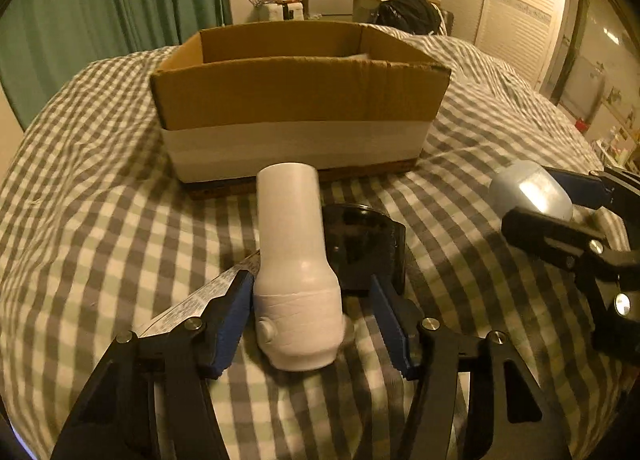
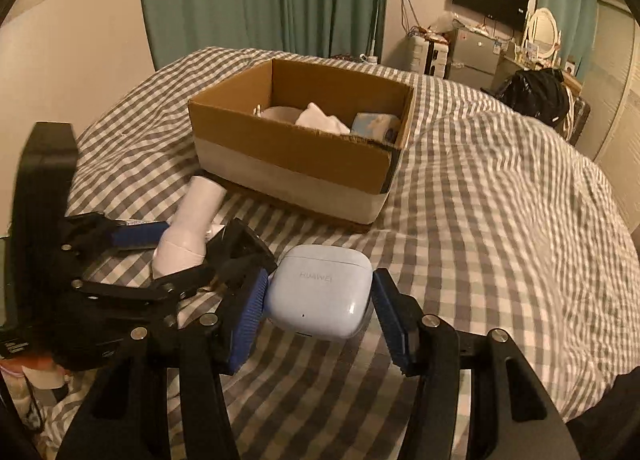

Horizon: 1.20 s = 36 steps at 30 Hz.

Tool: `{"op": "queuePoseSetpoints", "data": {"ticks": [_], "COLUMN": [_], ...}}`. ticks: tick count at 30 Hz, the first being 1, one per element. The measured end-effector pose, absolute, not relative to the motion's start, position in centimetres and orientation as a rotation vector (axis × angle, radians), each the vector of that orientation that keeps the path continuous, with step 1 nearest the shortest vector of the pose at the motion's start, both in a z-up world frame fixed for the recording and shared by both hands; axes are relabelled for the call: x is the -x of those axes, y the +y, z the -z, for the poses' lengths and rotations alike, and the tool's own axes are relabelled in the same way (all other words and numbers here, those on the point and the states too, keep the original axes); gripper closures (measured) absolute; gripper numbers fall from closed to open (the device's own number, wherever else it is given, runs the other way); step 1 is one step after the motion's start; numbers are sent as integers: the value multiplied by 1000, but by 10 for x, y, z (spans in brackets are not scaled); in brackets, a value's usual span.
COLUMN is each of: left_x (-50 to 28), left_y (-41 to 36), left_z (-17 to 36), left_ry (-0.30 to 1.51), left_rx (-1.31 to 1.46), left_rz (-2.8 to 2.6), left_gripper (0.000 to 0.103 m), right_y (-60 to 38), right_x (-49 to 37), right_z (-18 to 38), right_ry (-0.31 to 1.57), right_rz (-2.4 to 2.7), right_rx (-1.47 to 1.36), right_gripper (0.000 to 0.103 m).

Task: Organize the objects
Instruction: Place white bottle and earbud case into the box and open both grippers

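Observation:
A white bottle lies on the checked bed, cap end toward me, between the fingers of my left gripper. The left pad touches it; the right pad stands a little off, so the jaws are open around it. The bottle also shows in the right wrist view. A pale blue earbud case lies between the open fingers of my right gripper; it also shows in the left wrist view. An open cardboard box stands behind, also seen from the right, with white cloth and a blue item inside.
A black curved object lies just right of the bottle. A flat printed packet lies under the left finger. The bed's checked cover spreads to the right. Green curtains, a desk and a wardrobe stand beyond the bed.

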<state>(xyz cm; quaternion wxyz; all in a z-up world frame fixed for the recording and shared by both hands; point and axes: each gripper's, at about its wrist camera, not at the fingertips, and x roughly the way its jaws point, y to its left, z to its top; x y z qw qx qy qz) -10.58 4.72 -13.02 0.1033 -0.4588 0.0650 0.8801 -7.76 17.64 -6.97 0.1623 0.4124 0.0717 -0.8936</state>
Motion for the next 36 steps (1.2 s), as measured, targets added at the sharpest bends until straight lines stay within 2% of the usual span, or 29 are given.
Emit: {"op": "queuePoseSetpoints", "data": {"ticks": [4, 5, 7, 9, 23, 36], "left_x": [110, 110, 110, 109, 84, 129], "left_y": [50, 50, 49, 47, 29, 16], "left_z": [139, 139, 139, 137, 78, 9], "left_ry": [182, 176, 164, 152, 98, 109], "left_rx": [1378, 1379, 1389, 1392, 1254, 1064], "left_rz": [-2557, -2556, -2558, -2567, -2639, -2753], "left_gripper": [42, 49, 51, 59, 59, 59], "right_y": [181, 181, 181, 180, 171, 159], "right_x": [81, 81, 80, 79, 51, 67], "right_z": [75, 75, 75, 73, 37, -13], "right_ry": [189, 186, 187, 191, 248, 357], "right_rz": [2530, 2529, 2532, 2538, 2590, 2628], "right_rx": [-1199, -1200, -1196, -1188, -1054, -895], "right_gripper": [49, 49, 49, 49, 49, 49]}}
